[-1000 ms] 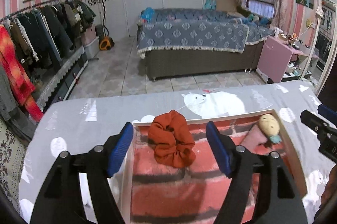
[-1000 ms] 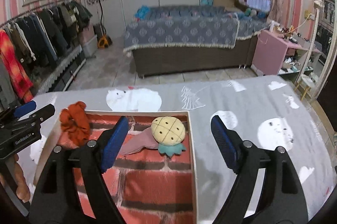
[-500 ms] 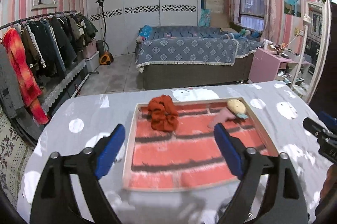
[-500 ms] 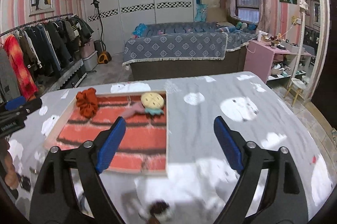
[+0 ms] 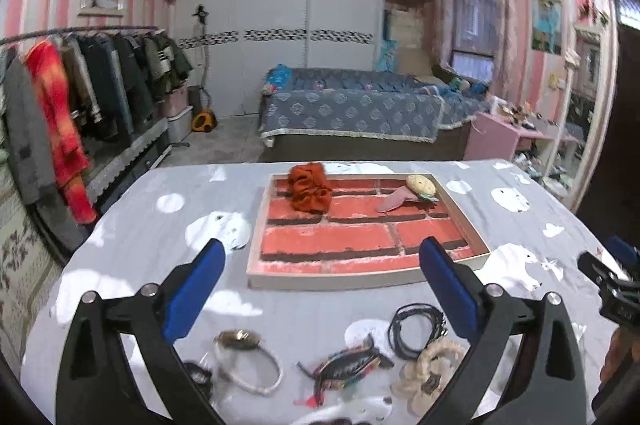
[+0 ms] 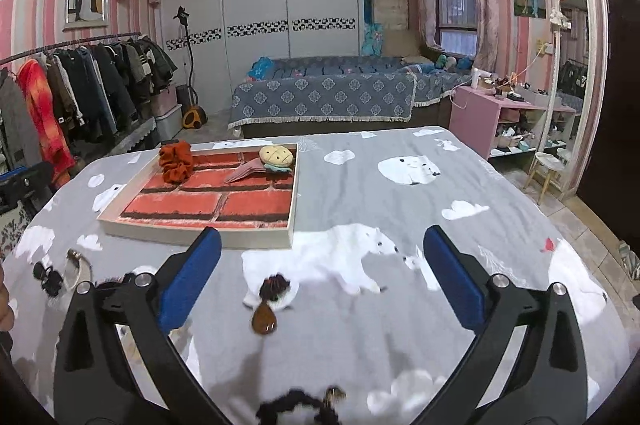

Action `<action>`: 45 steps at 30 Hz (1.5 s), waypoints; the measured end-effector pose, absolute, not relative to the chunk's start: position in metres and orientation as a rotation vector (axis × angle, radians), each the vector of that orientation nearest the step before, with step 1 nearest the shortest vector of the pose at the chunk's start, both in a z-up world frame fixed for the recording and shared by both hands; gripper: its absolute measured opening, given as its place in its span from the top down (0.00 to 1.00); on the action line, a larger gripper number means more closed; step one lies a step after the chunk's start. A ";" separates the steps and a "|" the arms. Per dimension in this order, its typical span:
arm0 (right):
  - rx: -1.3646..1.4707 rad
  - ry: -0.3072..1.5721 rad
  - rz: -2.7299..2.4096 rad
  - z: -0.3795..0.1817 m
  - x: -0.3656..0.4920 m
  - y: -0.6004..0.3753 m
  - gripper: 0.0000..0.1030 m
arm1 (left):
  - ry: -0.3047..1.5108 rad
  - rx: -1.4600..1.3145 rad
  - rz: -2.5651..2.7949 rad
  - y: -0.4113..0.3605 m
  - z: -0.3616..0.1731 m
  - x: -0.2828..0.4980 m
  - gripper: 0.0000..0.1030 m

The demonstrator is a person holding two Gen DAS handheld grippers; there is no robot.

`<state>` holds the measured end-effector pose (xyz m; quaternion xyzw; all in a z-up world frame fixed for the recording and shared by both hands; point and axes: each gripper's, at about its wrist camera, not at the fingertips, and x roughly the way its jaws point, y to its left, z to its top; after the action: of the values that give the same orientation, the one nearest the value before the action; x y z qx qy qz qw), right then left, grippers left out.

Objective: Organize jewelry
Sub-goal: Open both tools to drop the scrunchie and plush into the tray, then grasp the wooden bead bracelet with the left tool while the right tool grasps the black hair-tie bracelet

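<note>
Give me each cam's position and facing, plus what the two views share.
Left wrist: on the left gripper, over the table's near-left, facing the tray; open fingers show, right gripper at the edge.
Right wrist: on the right gripper, right of the tray, facing across the table; open fingers show.
Shared: tray, orange scrunchie, bed.

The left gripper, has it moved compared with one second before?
Yes. The left gripper has pulled back from the tray: earlier it straddled the orange scrunchie, now loose accessories lie between its fingers.
</note>
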<state>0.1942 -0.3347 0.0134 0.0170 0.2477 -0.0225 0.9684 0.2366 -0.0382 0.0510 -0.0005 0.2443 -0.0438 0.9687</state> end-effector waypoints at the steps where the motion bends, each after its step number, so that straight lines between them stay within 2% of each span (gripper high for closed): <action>1: 0.038 0.501 -0.040 0.013 0.190 -0.334 0.04 | 0.492 -0.003 -0.068 -0.035 0.050 0.231 0.06; 12: 0.008 0.490 -0.097 0.013 0.147 -0.333 0.04 | 0.500 -0.004 -0.047 -0.020 0.036 0.187 0.05; 17: 0.060 0.521 -0.076 0.006 0.133 -0.345 0.04 | 0.607 0.035 -0.119 -0.028 0.021 0.182 0.05; 28: 0.027 0.623 -0.158 -0.032 0.131 -0.354 0.04 | 0.735 -0.016 -0.088 -0.011 -0.025 0.175 0.04; 37: -0.016 0.700 -0.157 -0.050 0.138 -0.353 0.05 | 0.744 0.055 -0.069 -0.016 -0.045 0.167 0.04; 41: 0.010 0.761 -0.155 -0.063 0.141 -0.359 0.19 | 0.755 0.084 -0.077 -0.018 -0.053 0.166 0.04; 45: 0.001 0.794 -0.141 -0.073 0.142 -0.358 0.27 | 0.779 0.088 -0.092 -0.018 -0.062 0.169 0.05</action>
<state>0.1424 -0.3584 -0.0725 0.0006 0.3864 -0.0684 0.9198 0.1686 -0.0177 -0.0618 0.0430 0.3795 -0.0450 0.9231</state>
